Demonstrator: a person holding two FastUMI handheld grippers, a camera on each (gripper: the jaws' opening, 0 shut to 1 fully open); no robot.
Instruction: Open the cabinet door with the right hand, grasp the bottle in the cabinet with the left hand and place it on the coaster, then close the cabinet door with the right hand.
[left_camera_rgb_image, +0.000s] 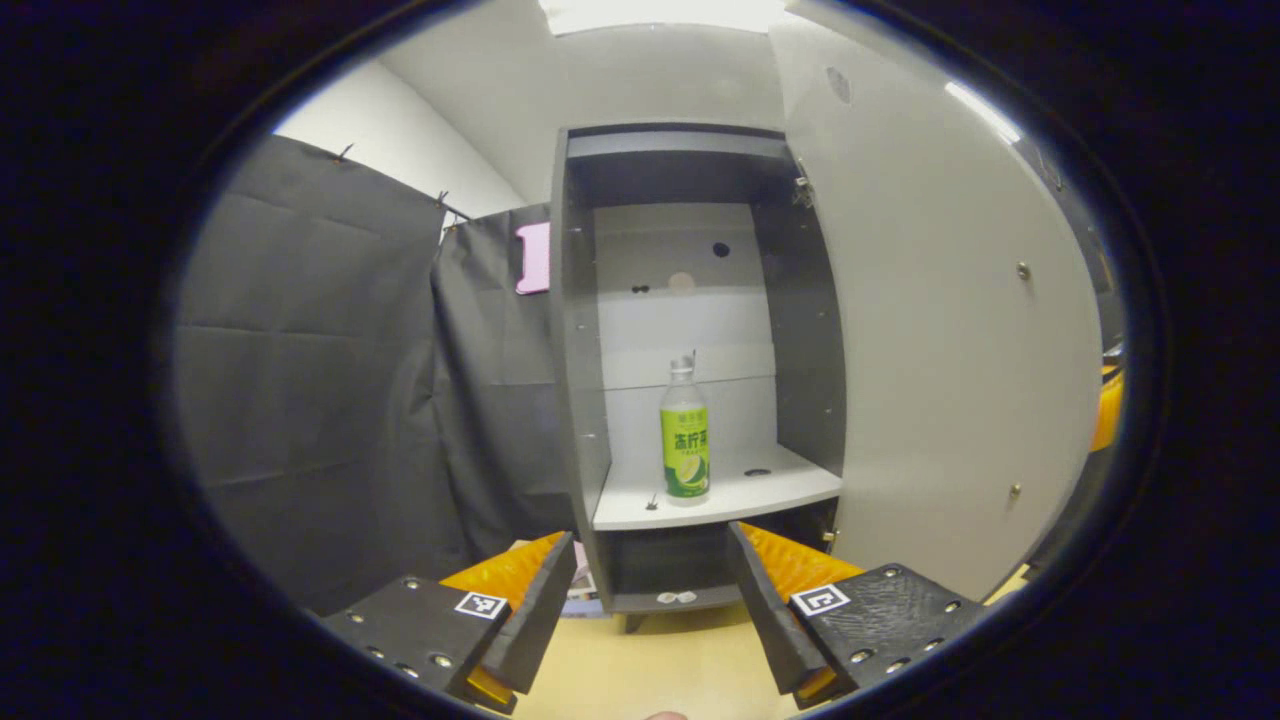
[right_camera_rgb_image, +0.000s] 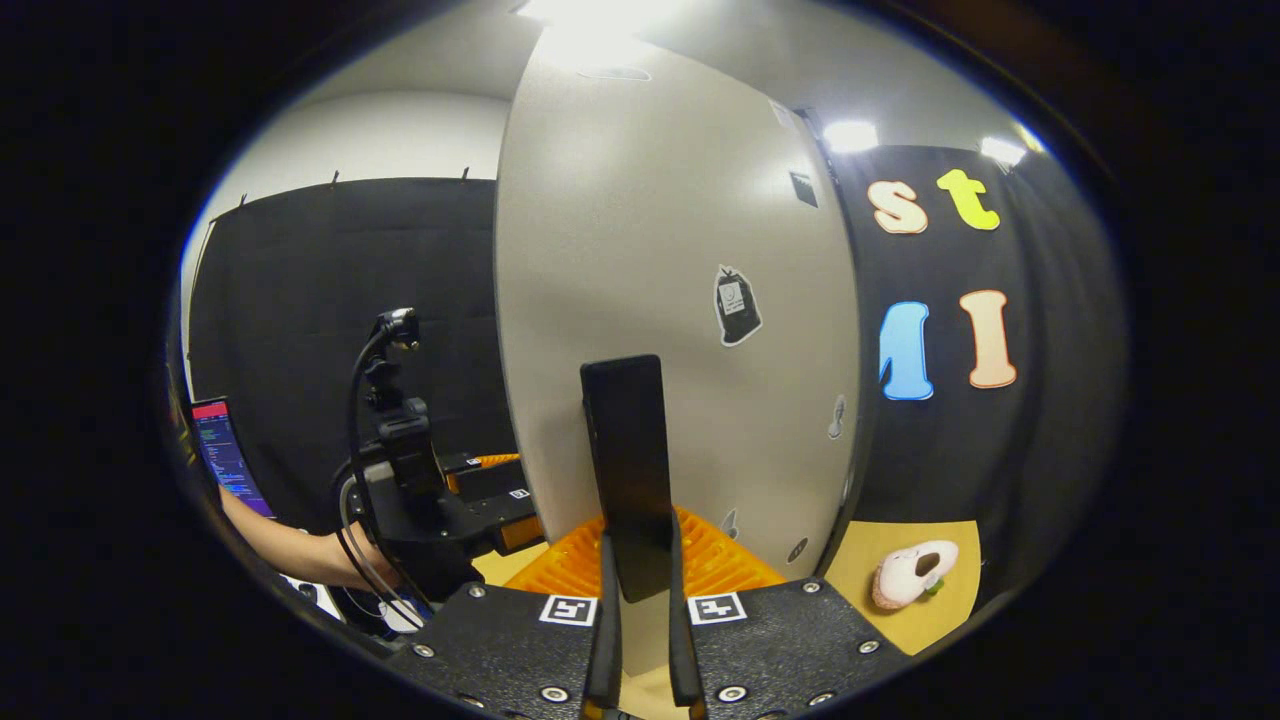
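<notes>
The cabinet (left_camera_rgb_image: 690, 330) stands open, its pale door (left_camera_rgb_image: 940, 330) swung out to the right. On the light shelf (left_camera_rgb_image: 740, 495) inside stands an upright clear bottle (left_camera_rgb_image: 685, 432) with a green label. My left gripper (left_camera_rgb_image: 650, 560) is open, in front of the cabinet and a little short of the shelf, with the bottle centred beyond its fingers. In the right gripper view my right gripper (right_camera_rgb_image: 640, 590) is shut on the door's dark handle (right_camera_rgb_image: 627, 470), which sticks up from between the fingers against the door's outer face (right_camera_rgb_image: 680, 300). The left gripper (right_camera_rgb_image: 430, 490) and the forearm holding it show at the left.
The cabinet rests on a yellow tabletop (left_camera_rgb_image: 650, 665). A small pale plush toy (right_camera_rgb_image: 912, 574) lies on the tabletop right of the door. Black cloth walls (left_camera_rgb_image: 320, 350) surround the booth. A lit screen (right_camera_rgb_image: 228, 455) sits at the far left of the right gripper view.
</notes>
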